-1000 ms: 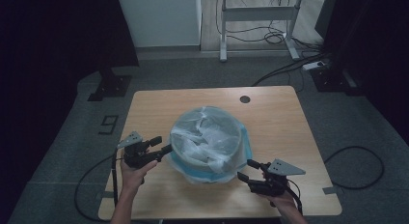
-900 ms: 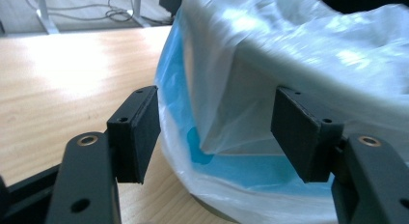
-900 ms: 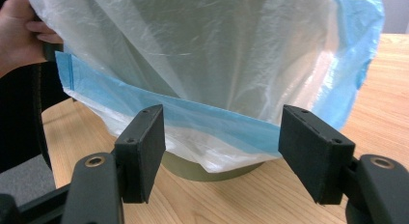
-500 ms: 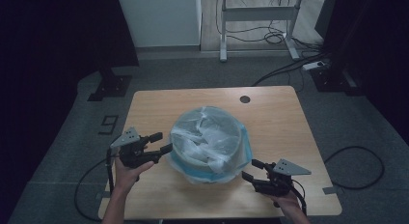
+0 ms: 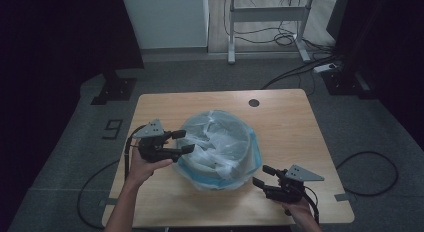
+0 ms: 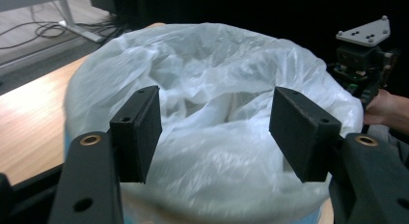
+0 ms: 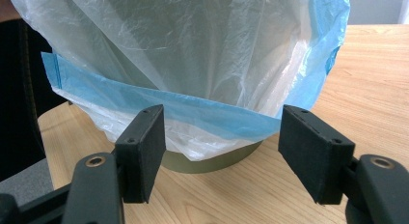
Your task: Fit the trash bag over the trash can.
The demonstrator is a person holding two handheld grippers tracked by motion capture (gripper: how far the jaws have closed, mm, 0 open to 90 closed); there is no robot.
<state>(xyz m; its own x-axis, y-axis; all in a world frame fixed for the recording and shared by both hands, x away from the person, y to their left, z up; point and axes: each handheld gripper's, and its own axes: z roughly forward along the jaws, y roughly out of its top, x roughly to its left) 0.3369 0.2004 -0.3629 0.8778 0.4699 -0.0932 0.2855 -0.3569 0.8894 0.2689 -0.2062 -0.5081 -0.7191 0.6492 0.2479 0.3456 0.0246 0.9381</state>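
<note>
— Plainly, both pairs of tongs stood apart and empty as a person worked at a lined bin near the middle of the wooden bench. What was the trouble there?

— The thin plastic liner, white with a blue band, was draped loosely over the bin's rim and hung down its side. The left tongs hovered at the rim on the bin's left, pads wide with nothing between them; the right tongs sat low by the bench at the bin's near right, gaping just short of the blue hem.

— So what could have gone wrong?

— A pinch that caught too little film would likely have slipped off. A hard tug from one side risked dragging the liner off the rim opposite, or tearing it.

— And the bin itself?

— It looked light. Pulling at the hem with no counter-hold might have tipped it or slid it across the bench, and the bunched plastic inside could have collapsed further in.
</note>
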